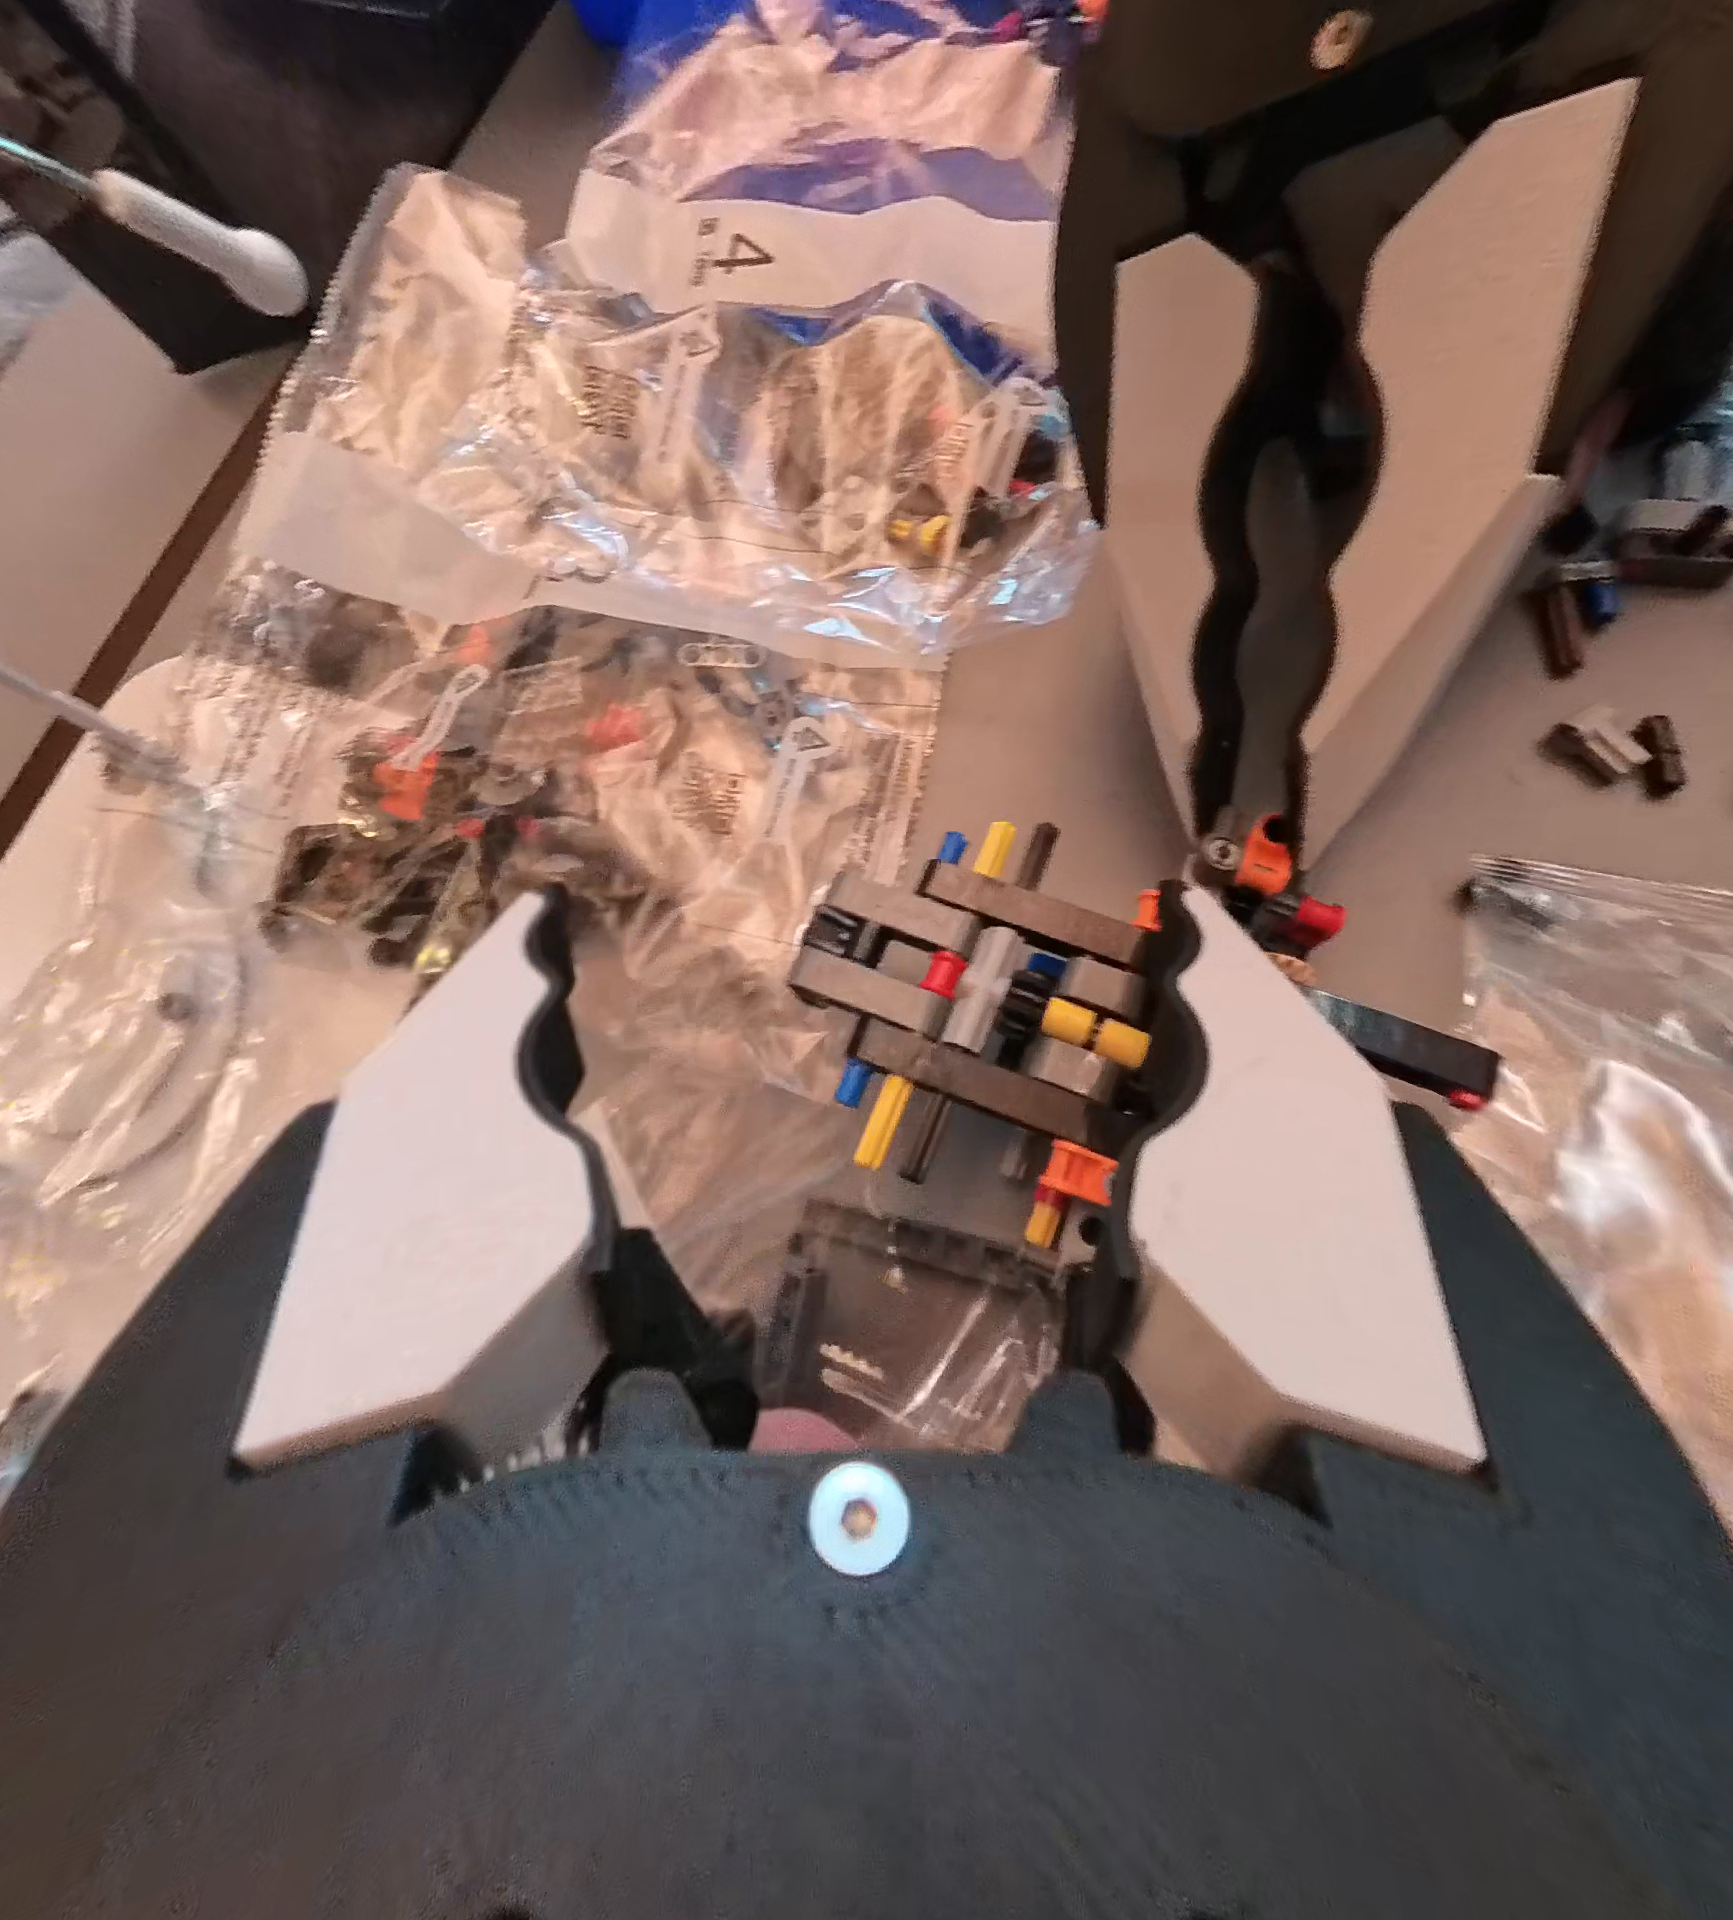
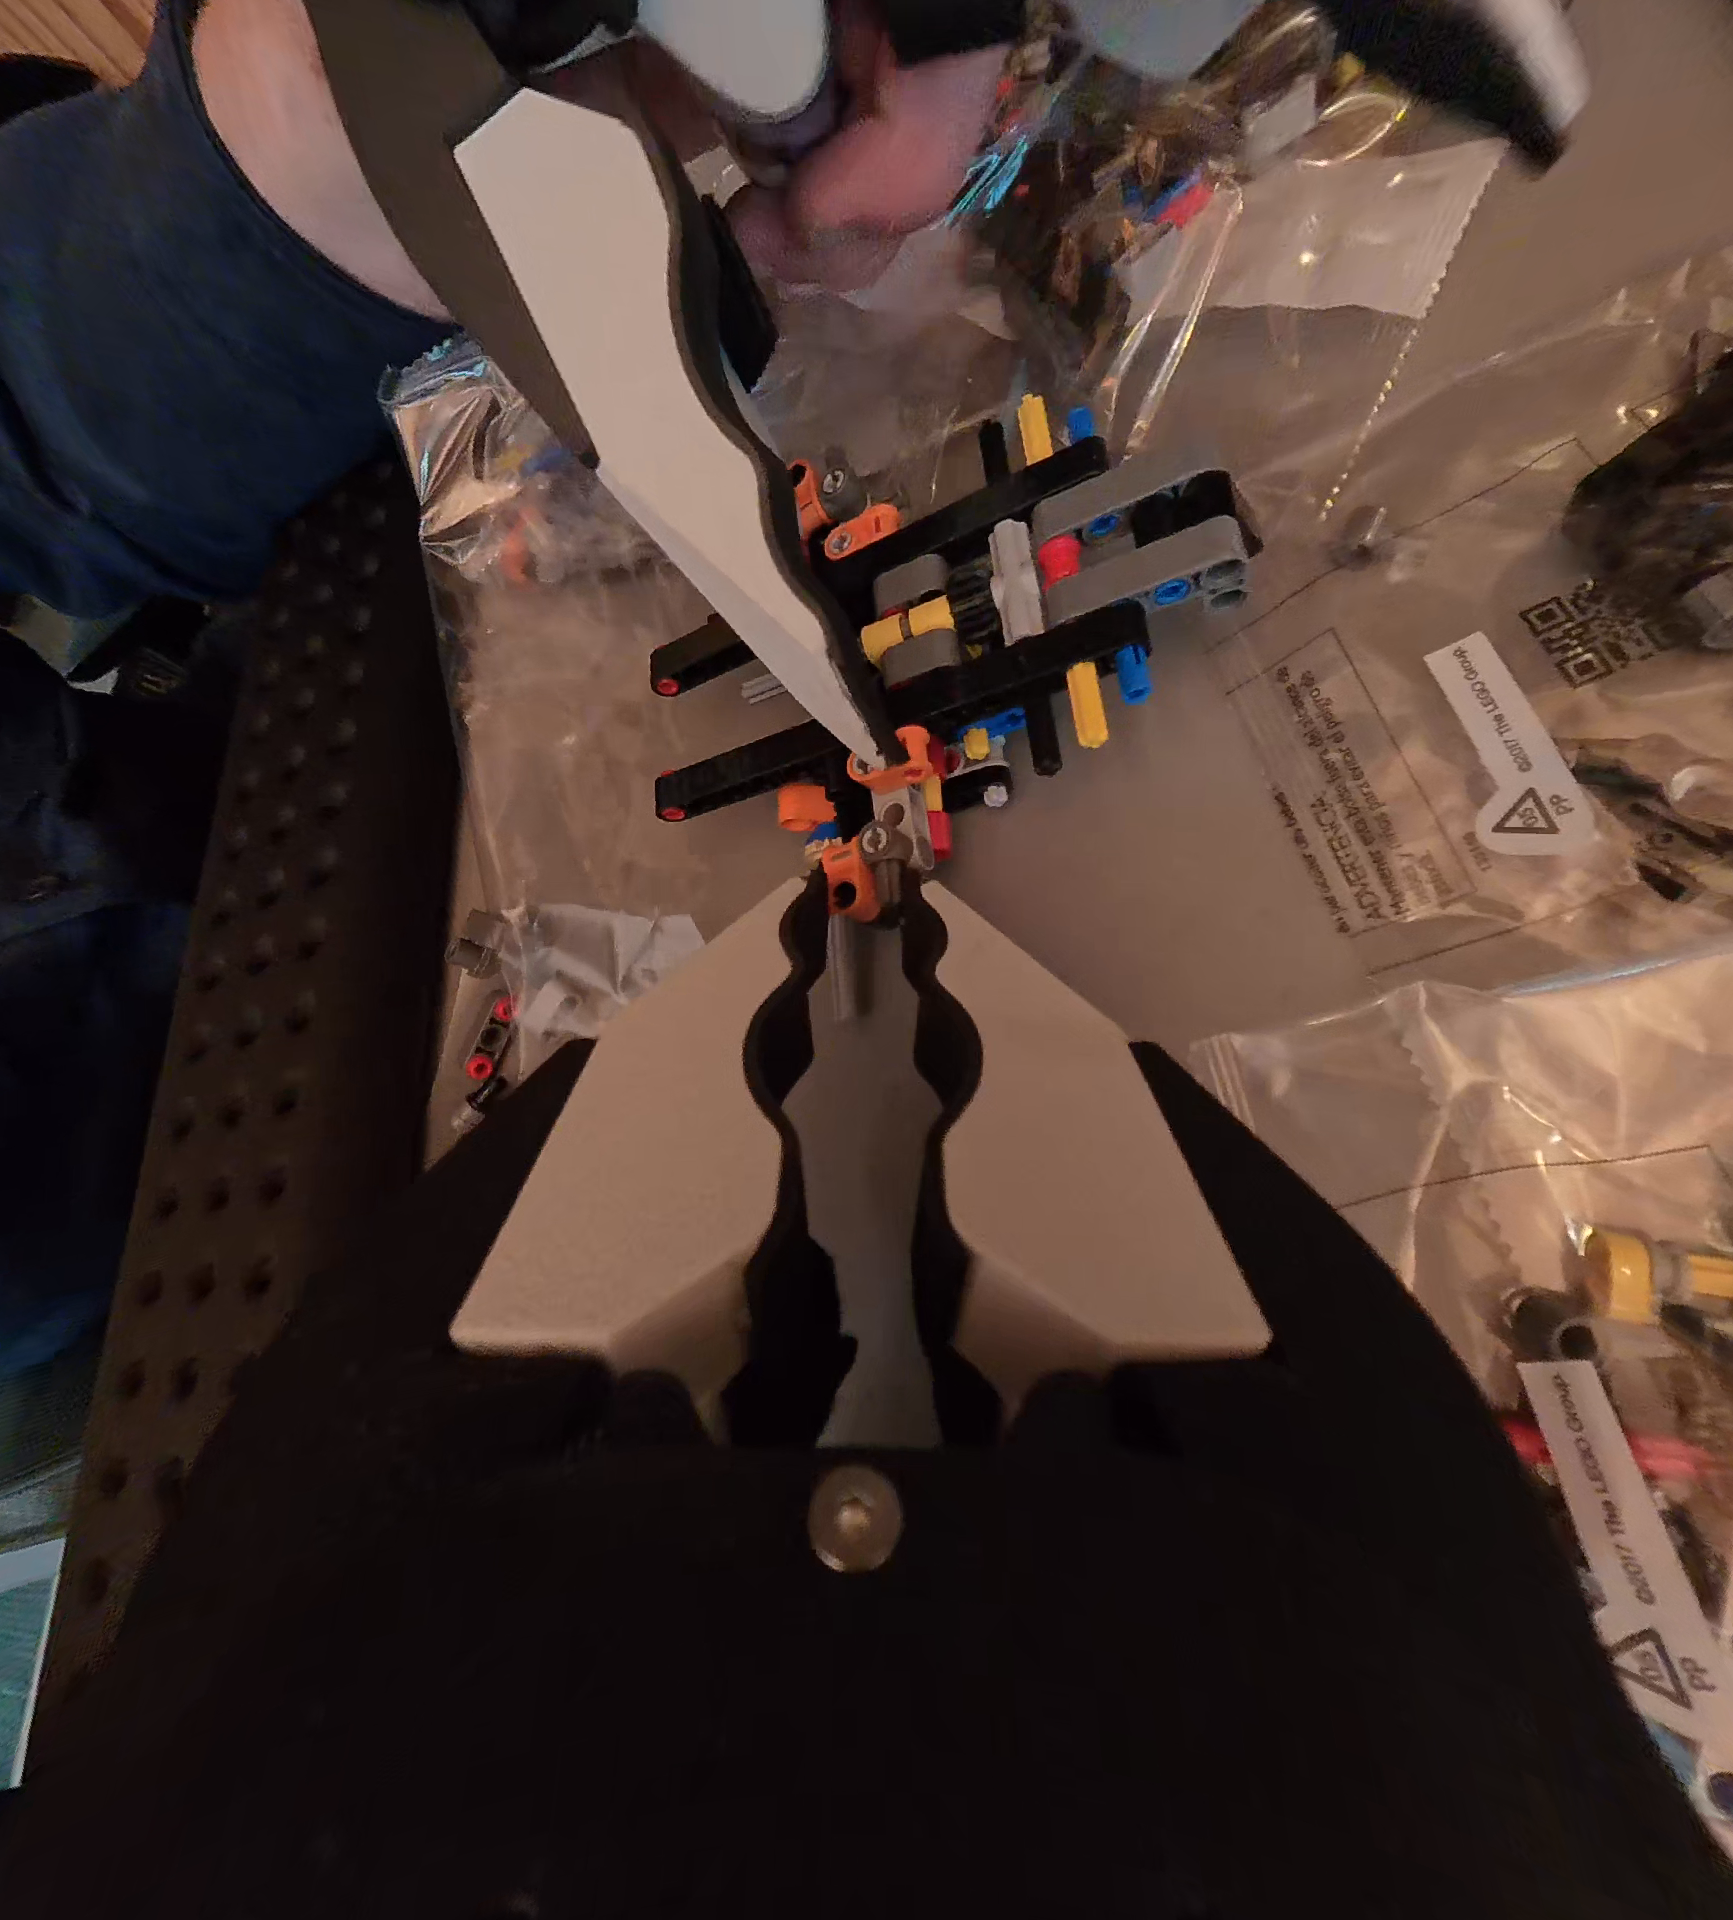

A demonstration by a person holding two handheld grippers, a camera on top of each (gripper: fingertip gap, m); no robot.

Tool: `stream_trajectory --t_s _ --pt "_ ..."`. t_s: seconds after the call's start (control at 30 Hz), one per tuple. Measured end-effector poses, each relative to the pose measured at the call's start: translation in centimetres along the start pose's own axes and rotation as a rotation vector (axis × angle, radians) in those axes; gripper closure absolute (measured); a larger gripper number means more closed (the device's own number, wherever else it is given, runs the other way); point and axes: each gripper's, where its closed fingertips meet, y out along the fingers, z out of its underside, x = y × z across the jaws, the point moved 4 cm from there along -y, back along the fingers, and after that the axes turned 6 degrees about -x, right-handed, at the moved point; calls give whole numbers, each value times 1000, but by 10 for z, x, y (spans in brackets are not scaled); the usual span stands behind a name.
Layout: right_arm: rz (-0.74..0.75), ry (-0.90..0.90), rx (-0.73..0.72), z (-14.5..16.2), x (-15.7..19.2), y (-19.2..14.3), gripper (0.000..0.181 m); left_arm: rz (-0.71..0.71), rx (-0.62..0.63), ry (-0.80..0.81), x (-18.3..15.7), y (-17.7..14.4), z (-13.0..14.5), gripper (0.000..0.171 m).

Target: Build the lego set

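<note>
Left wrist view: the left gripper has its jaws wide apart, the lego assembly against its right-hand jaw; the right gripper jaws are clamped on an orange connector.

The left tongs stand wide apart, and only the right finger touches something; the left finger is free. The right tongs are almost closed, and their tips pinch a small piece between them. In the left wrist view, the right tongs come down from above, with their tips just beyond the left tongs' right finger. A hand holds the left tongs from behind.
</note>
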Motion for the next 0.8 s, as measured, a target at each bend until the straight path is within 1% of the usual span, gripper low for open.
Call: stream_trajectory --t_s 0.03,0.07,0.27,0.33,0.5,0.8 --pt "1 -7 0 0 0 0 170 -17 -2 3 3 0 0 55" --pt "1 -11 0 0 0 0 170 -15 -5 1 3 0 0 55" --pt "-14 -3 -6 1 2 0 170 64 -3 -28 -4 1 2 69" --pt "-21 14 -14 1 2 0 170 73 -2 -45 -4 1 3 69" --pt "-21 14 -21 1 2 0 170 70 9 -100 0 3 7 59" --pt "-19 -4 -17 4 4 -1 170 88 16 -100 -2 5 5 59"
